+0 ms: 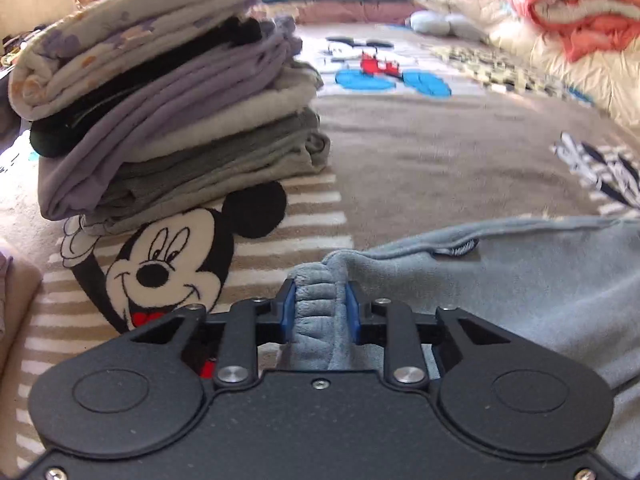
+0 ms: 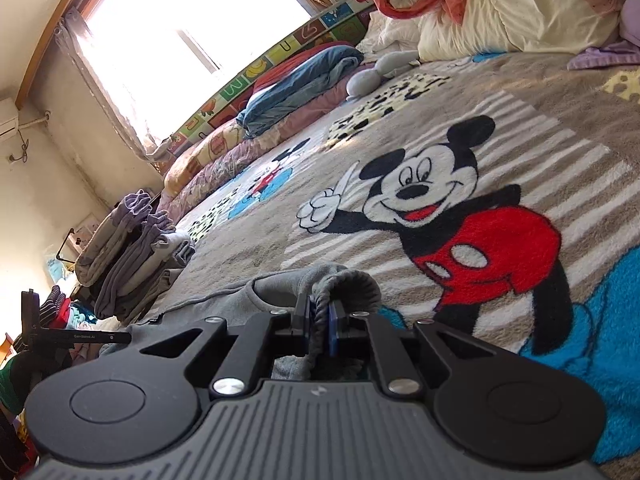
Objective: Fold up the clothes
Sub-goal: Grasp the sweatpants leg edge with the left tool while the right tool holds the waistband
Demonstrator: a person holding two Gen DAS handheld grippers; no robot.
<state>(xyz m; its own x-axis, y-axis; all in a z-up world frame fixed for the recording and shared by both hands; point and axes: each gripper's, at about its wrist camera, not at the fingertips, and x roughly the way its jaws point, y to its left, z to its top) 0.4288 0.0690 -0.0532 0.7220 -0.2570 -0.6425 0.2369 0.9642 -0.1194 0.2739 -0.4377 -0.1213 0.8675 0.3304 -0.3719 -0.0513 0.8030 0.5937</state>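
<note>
Two black grippers each pinch the same soft grey-blue fleece garment (image 1: pixel 520 280) lying on a fuzzy beige cartoon-mouse blanket (image 1: pixel 420 152). Farthest left in the left wrist view, a tall stack of folded clothes (image 1: pixel 168 108) (floral cream on top, then black, lilac, cream and grey layers) stands on the blanket, its lower edge just above a printed mouse face. Right of that face, the left gripper (image 1: pixel 321 308) has its blue pads pressed on a bunched ribbed cuff of the garment, the jaws narrow with the cloth filling the gap. The rest of the garment spreads flat toward the right edge. At the far right, a rolled coral-and-white quilt (image 1: pixel 572 8) lies at the back.

In the right wrist view the same stack sits far left beneath a bright window (image 2: pixel 192 28). Near the centre the right gripper (image 2: pixel 319 326) is almost fully closed, clamping a thin dark ribbed fold of the garment. A large printed mouse figure fills the blanket to its right
</note>
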